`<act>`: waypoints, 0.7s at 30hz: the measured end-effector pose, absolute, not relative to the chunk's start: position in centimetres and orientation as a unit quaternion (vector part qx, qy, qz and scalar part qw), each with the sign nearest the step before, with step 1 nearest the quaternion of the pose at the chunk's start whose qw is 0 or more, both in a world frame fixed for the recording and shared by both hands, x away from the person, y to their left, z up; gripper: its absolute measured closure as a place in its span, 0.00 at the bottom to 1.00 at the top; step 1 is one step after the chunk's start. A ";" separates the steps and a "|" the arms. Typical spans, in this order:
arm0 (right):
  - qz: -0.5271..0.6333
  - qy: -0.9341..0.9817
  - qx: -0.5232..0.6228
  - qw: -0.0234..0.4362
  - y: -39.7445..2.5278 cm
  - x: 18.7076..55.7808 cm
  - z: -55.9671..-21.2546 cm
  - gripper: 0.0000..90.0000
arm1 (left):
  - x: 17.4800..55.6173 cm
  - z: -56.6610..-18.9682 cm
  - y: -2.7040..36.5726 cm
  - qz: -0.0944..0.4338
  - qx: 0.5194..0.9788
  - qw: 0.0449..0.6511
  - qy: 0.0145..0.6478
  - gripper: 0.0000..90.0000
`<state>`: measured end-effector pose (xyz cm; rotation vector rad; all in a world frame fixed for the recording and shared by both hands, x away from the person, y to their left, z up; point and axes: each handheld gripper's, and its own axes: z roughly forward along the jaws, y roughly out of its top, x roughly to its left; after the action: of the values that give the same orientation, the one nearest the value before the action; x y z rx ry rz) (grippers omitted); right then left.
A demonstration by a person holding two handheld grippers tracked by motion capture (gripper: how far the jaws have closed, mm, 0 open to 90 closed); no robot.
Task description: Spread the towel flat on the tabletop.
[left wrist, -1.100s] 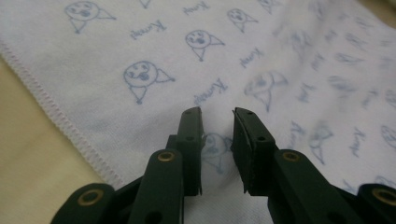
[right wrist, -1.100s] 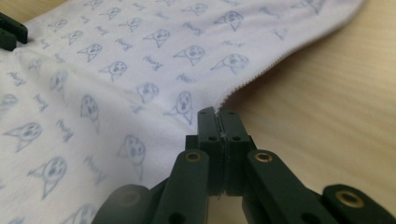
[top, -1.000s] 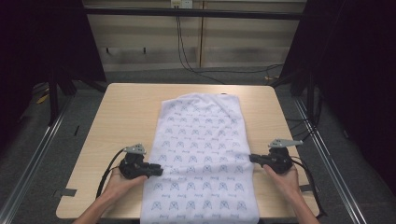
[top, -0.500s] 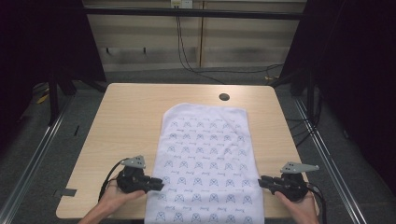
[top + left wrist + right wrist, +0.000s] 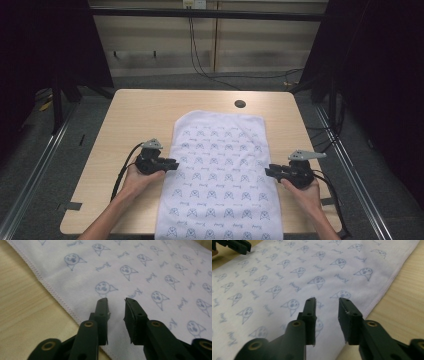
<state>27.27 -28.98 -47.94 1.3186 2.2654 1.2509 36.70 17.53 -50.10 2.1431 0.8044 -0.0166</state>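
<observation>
Cloth's (image 5: pixel 220 175) near end beyond bottom edge

parted hand-held gripper (image 5: pixel 116 301) over printed cloth (image 5: pixel 140 272)

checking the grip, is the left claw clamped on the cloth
No, the left claw stands open above the cloth, with a clear gap between its jaws.

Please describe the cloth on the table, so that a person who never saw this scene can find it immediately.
Look at the light wooden table in the middle of the high view. The cloth lies flat along its centre and hangs over the near edge, between the left gripper and right gripper. It is white, stitched at the hem, and printed with rows of small blue faces and words.
</observation>
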 end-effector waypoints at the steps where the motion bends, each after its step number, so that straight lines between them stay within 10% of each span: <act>1: 0.423 0.776 0.454 0.113 -28.8 27.8 -48.1 0.72 | 36.7 -50.3 17.4 -0.003 0.856 0.408 0.318 0.79; 11: 0.414 0.787 0.441 0.121 -27.9 28.4 -48.8 0.64 | 33.4 -50.1 18.8 -0.007 0.868 0.396 0.299 0.92; 21: 0.387 0.805 0.434 0.113 -27.0 28.0 -50.5 0.80 | 33.9 -50.2 18.5 0.022 0.858 0.409 0.309 0.70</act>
<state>28.05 -26.99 -50.46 1.2744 2.3620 1.1362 33.86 18.52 -50.23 2.1630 0.7788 0.0557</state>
